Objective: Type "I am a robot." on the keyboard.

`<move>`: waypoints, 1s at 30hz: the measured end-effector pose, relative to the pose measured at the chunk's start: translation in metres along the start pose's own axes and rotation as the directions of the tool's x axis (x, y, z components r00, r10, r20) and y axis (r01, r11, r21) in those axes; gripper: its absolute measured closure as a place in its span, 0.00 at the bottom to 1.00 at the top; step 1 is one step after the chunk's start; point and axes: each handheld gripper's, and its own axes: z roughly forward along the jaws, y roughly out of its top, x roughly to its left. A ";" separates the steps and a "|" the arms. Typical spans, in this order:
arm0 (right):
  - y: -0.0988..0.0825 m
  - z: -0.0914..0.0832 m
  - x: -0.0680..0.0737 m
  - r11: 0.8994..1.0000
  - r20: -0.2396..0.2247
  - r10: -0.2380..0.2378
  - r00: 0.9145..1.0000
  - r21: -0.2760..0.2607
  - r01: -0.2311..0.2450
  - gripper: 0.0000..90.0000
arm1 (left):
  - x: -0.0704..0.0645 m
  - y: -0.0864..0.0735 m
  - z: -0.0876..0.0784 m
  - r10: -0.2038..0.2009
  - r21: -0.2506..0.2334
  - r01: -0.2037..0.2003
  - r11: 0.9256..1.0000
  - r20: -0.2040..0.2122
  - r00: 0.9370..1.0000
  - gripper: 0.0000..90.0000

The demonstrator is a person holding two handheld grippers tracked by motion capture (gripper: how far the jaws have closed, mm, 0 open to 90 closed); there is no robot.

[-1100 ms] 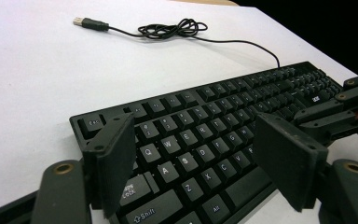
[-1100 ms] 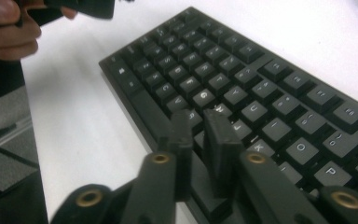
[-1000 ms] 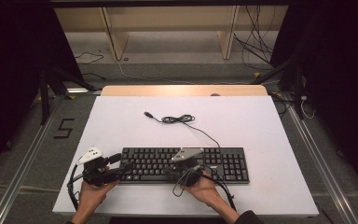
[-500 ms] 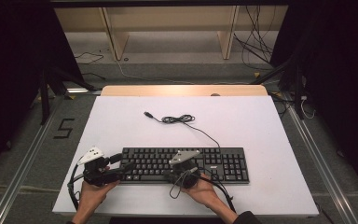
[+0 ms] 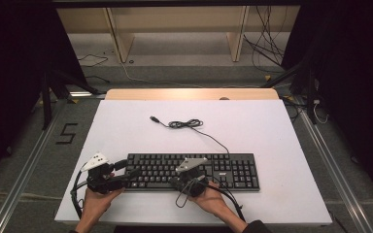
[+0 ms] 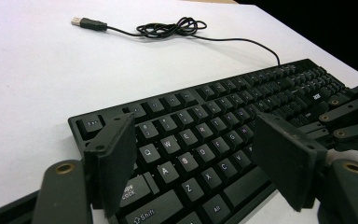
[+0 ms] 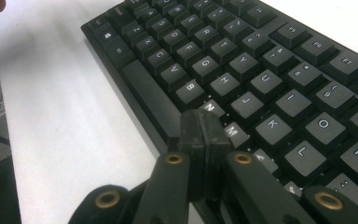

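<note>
**Two hand-held grippers at a black keyboard**

A black keyboard (image 5: pixel 194 171) lies flat on the white tabletop (image 5: pixel 272 131), in the lower middle of the high view, its long side running left to right. Its thin black cable (image 5: pixel 187 124) leaves the back edge, curls into a small loose coil above the keyboard near the centre of the frame, and ends in a USB plug (image 5: pixel 153 118) lying free on the tabletop, up and to the left of the coil.

The left hand-held gripper (image 5: pixel 126 171) sits at the keyboard's left end, in the lower left of the high view, held by the person's left hand (image 5: pixel 97 201). In the left gripper view its jaws stand wide apart, one over the left edge by the Caps Lock key, the other over the lower letter rows, with nothing clamped between them.

The right hand-held gripper (image 5: pixel 177 182) is at the keyboard's front edge, just left of its middle, held by the right hand (image 5: pixel 213 200). In the right gripper view its jaws are pressed fully together, holding nothing; the joined tips lie over the front rows, next to the N and M keys. Whether they touch the keys cannot be told.
</note>
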 end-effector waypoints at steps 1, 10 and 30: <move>0.000 0.000 0.000 1.000 -0.003 0.003 1.000 0.000 -0.003 1.00 | 0.000 0.000 0.000 0.001 0.000 -0.001 1.000 0.000 1.000 0.33; 0.006 -0.014 -0.006 0.995 -0.046 0.052 0.998 -0.078 -0.056 0.80 | 0.001 0.000 0.001 -0.001 0.001 0.001 1.000 -0.002 1.000 0.34; 0.010 -0.031 -0.016 0.983 -0.024 0.095 0.995 -0.155 -0.097 0.41 | 0.005 -0.002 0.016 0.014 0.112 -0.008 0.994 -0.052 0.999 0.81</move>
